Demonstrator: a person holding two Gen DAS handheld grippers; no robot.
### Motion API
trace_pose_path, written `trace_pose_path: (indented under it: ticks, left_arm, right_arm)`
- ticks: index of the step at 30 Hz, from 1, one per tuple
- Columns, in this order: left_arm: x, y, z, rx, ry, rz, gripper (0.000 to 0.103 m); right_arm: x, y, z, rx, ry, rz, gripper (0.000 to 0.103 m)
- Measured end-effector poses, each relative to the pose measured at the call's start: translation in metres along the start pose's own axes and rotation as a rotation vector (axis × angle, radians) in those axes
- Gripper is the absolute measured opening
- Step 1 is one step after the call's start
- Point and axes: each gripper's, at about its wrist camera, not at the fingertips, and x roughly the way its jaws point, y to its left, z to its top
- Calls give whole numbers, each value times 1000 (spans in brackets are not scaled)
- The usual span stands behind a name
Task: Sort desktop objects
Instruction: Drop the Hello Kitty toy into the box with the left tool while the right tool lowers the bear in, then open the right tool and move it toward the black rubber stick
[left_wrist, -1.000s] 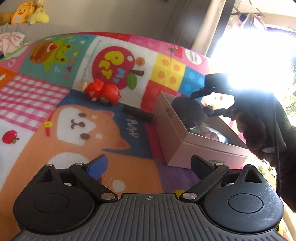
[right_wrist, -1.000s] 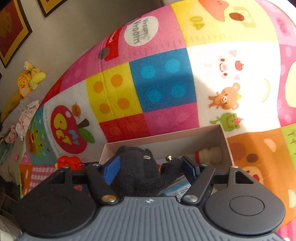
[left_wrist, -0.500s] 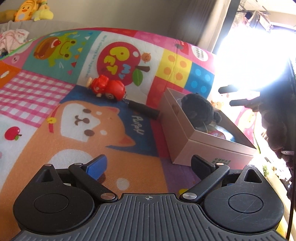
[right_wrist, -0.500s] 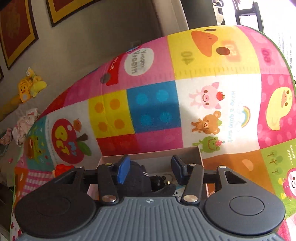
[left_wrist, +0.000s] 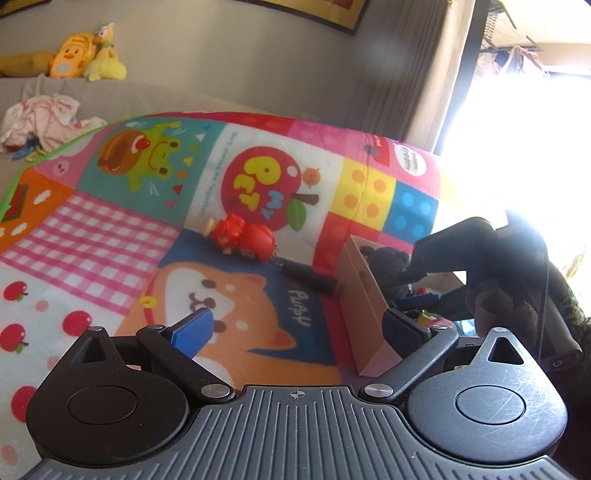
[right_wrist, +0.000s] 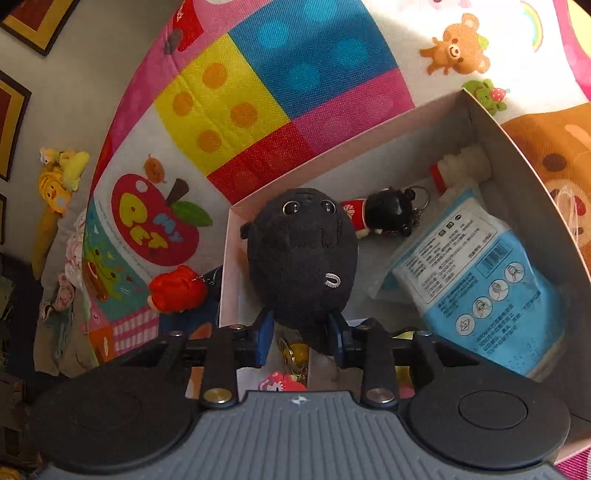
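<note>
Your right claw (right_wrist: 300, 338) is down inside the box (right_wrist: 524, 155), its blue pads pinching the bottom of the black plush (right_wrist: 301, 254), which fills the box's left end against the wall. Beside it in the box lie a small black keychain figure (right_wrist: 391, 214), a blue pouch (right_wrist: 480, 280) and a pale cap or bottle end (right_wrist: 467, 164) in the far corner; something yellow and pink shows under the claw, too hidden to name. Your left claw (left_wrist: 295, 328) hangs wide and empty above the mat (left_wrist: 110, 240), well apart from the red toy (left_wrist: 245, 238), which lies on the mat just outside the box with a black handle (left_wrist: 308, 275) trailing from it by a short chain. Judging by the pose, the plush is at its resting place and the step in hand is the release. Part the pads fully before you lift, so the fuzzy fabric does not snag and ride up with you. Rise straight, clear of the box wall on your left, and avoid brushing the keychain figure. The plush looks soft and light, so it may roll against the pouch once freed; let it settle. The red toy seems the likely next pick, and your left claw is the nearer one: take the body, not the chain.
</note>
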Motion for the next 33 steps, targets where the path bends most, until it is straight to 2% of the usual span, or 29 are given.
trace_pose_path:
  ticks: [5,8,10,13,16,19,22,24,30,33]
  left_arm:
    - [-2,9,-7,-5,12,26,101]
    - [1,14,-8,-11,9,58,102]
    - [6,17,-11,-8,19,85,102]
    - [11,19,-15,11,23,146,102]
    - [12,23,-18,9,27,163,103]
    - [15,26,-20,-2,54,156,103]
    - [15,25,-22,7,64,138,103]
    - [16,23,-23,12,79,127,103]
    - [17,26,-24,-8,109,103,103]
    - [17,27,-24,-15,114,95,103]
  right_arm:
    - [-41,2,8,-110,-172,-120,31]
    - [-57,13,16,-144,-205,-130,31]
    - [-61,30,13,-212,-214,-141,33]
    - [-50,68,1,-369,-170,-132,44]
    - [-16,111,-15,-499,-57,-128,55]
    - [30,147,-22,-605,29,-177,56]
    - [76,169,-25,-785,20,-302,55]
    - [99,174,-27,-873,48,-347,55]
    - [135,174,-19,-829,222,-314,56]
    - [131,171,-19,-831,221,-310,54]
